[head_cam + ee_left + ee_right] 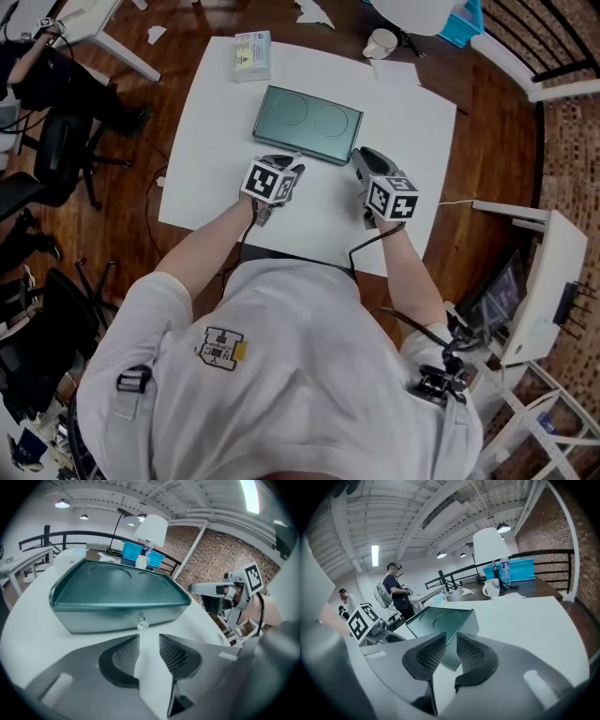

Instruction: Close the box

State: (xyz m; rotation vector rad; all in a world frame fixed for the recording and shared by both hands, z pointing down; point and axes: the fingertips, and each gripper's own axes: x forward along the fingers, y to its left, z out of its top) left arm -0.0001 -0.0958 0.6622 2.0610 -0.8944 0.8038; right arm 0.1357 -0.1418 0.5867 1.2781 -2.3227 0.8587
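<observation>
Head view puts the teal box (307, 122) just ahead of both grippers, its lid apparently down flat (we judge the closing all but done). Our left gripper (149, 644) stands with its jaws parted and nothing between them, pointing at the small knob (141, 624) on the box's near face. Our right gripper (450, 644) is likewise parted and empty, with the box's near corner just beyond its tips.

What could go wrong: a nudge from either gripper may slide the box away from us over the smooth surface (216, 178), since nothing braces it behind. A jaw catching the knob or the lid's lip could lift the lid again. The right gripper's tips, so near the corner, could twist the box round.

The white surface also carries a small carton (253, 54) beyond the left gripper. Past the right gripper we see a mug (490, 588) and a lamp (490, 545), a brick wall (562, 531) to its right, and a person (396, 592) standing well off.
</observation>
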